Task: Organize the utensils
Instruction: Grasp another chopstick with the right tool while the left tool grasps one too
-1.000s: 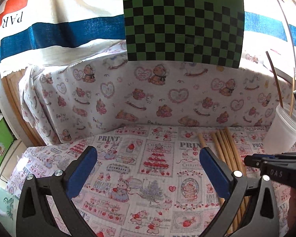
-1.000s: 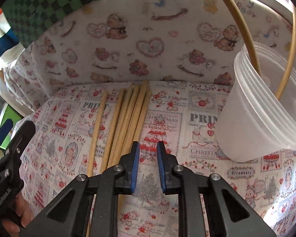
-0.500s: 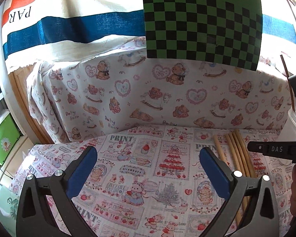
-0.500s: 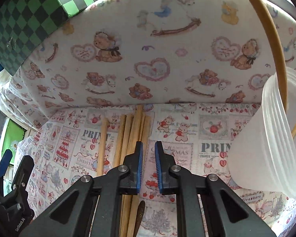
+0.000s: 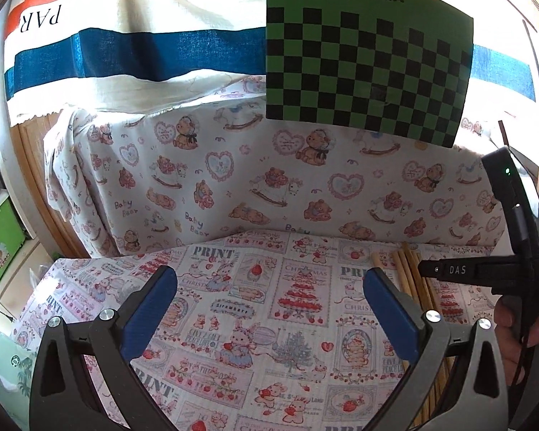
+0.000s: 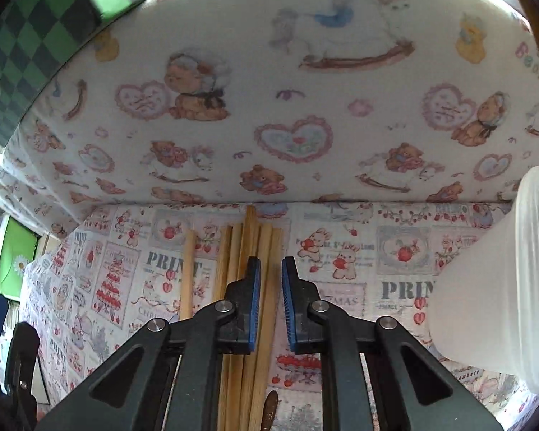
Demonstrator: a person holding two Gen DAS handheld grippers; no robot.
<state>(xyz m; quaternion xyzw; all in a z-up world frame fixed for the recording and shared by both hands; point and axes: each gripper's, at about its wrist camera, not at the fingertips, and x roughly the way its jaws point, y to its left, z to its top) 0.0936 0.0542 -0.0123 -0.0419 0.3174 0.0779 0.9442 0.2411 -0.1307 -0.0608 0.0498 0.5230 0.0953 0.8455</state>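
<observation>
Several wooden chopsticks (image 6: 249,269) lie bundled on my printed tablecloth (image 5: 233,309), which reads "PRINT" and "CHRISTMAS". My right gripper (image 6: 269,301) hangs above them, blue pads narrowly apart, clamping nothing. It now sits nearer the backdrop than a second ago, the plastic cup (image 6: 492,287) pushed rightward. My left gripper (image 5: 269,309) gapes wide, empty.

The near ends of the wooden chopsticks (image 6: 248,309) are hidden under the right gripper (image 6: 270,280), and in the left wrist view their lower lengths are covered by the left gripper (image 5: 269,309). The plastic cup (image 6: 492,287) is cut off by the right edge. A dark utensil tip (image 6: 269,409) is cropped at the bottom, unidentifiable.
</observation>
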